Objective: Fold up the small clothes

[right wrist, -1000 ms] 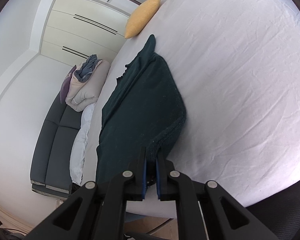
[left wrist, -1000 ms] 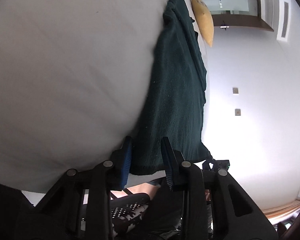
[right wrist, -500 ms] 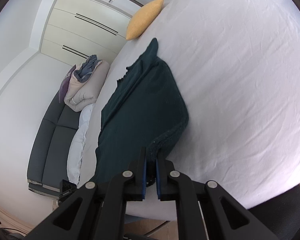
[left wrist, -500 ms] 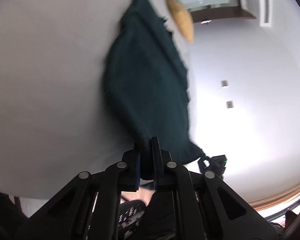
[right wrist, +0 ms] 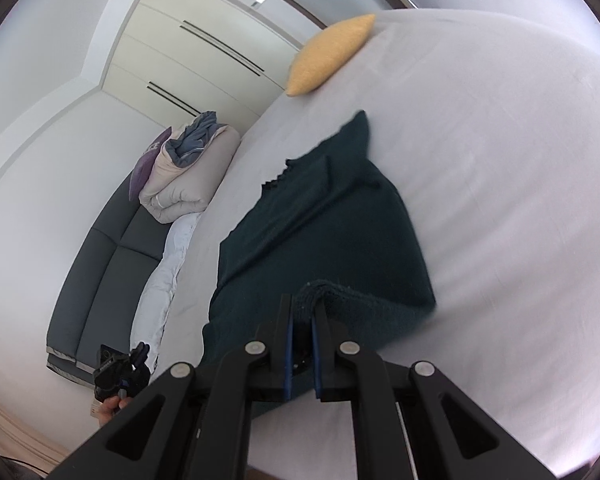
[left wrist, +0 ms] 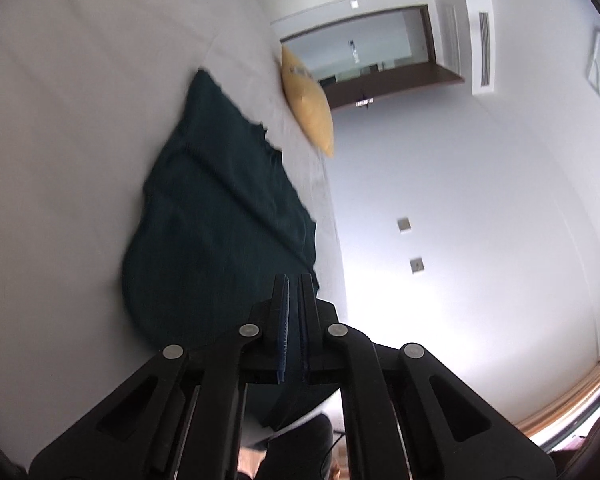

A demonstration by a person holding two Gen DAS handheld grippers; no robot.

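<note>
- Right now my left tool (left wrist: 293, 300) is clenched on the near edge of the dark green garment (left wrist: 216, 232), its two blue pads nearly together with a thin layer of cloth between them.
- My right tool (right wrist: 301, 320) is likewise clamped on the same garment (right wrist: 320, 232), gripping a rolled, thicker hem that bunches up just above its fingertips.
- The garment lies on the white bed (right wrist: 500, 200), spreading away from both my tools; its near end is at the tips, and the rest stretches forward across the sheet.
- Its long axis runs from my tools toward the far end of the bed, where a narrow point of cloth ends short of the yellow cushion (right wrist: 332, 54), apart from it.
- In the left view the garment sits to the left of and ahead of the tool, close to the bed's edge; a scalloped trim shows along its far right side.
- In the right view the near right corner of the cloth is lifted and folded over where I hold it; the left part hangs toward the bed's edge.
- Count: one garment, one yellow cushion (left wrist: 306, 100), two tools, one grey sofa (right wrist: 100, 272) beside the bed with one bundle of folded bedding (right wrist: 188, 176) piled on it.
</note>
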